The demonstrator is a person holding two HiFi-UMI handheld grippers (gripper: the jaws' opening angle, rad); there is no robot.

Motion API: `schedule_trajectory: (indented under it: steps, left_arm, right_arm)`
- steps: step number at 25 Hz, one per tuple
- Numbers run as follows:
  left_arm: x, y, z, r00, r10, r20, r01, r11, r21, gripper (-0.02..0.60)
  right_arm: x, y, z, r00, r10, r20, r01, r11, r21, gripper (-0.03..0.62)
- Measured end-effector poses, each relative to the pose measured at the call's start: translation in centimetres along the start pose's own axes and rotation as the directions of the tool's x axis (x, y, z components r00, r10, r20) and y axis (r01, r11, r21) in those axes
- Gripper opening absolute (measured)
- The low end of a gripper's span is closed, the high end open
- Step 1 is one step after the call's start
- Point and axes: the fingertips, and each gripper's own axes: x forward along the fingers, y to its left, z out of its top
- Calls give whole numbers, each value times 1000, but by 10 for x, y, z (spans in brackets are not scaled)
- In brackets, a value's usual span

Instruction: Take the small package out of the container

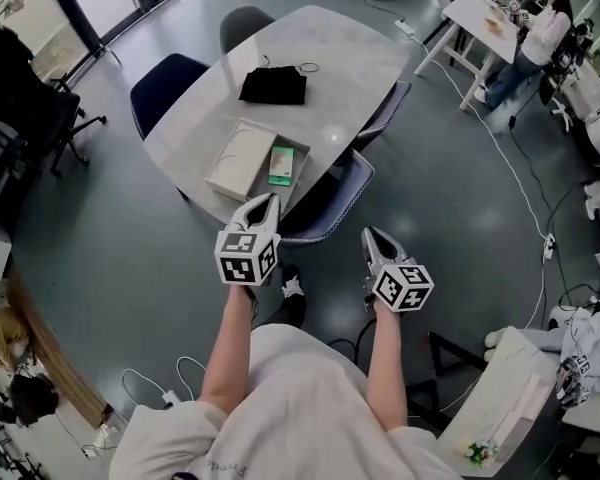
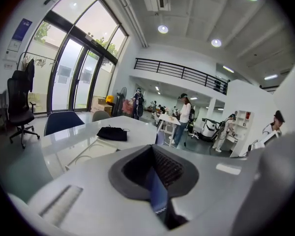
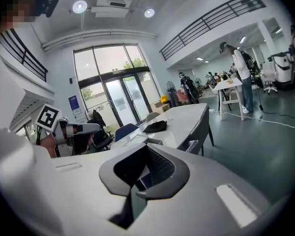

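A flat, shallow open container (image 1: 238, 160) lies near the front edge of the pale table (image 1: 340, 63). Its left part is cream. A small green package (image 1: 281, 165) lies in its right part. My left gripper (image 1: 266, 202) hovers off the table's front edge, just short of the container, with its jaws shut and nothing between them. My right gripper (image 1: 369, 234) is lower and to the right, over the floor, also shut and empty. The left gripper view looks across the table past the container (image 2: 86, 154). From the right gripper view (image 3: 145, 173), the left gripper's marker cube (image 3: 48, 117) shows at the left.
A black pouch (image 1: 273, 86) lies mid-table. A grey-blue chair (image 1: 327, 203) is tucked at the front edge beside my grippers. A dark blue chair (image 1: 165, 83) stands at the left side. A person (image 1: 535, 38) stands by another table at the far right. Cables lie on the floor.
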Motion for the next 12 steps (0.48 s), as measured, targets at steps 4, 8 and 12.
schedule_trajectory:
  steps: [4,8,12]
  left_arm:
    - [48,23,24,1000,5,0,-5,1000,-24,54]
    - [88,48,30,1000,21,-19,-22,999,-32,54]
    - [113,70,23,998,37,-47,-40,997,-59,54]
  right_arm:
    - [47,-14,24,1000,7,-28,-7,1000,-27,0]
    - [94,-20,44,999,21,-50,-23,998,-52,0]
    - [129,-19,55,997,32,-66,-37,996,-83,0]
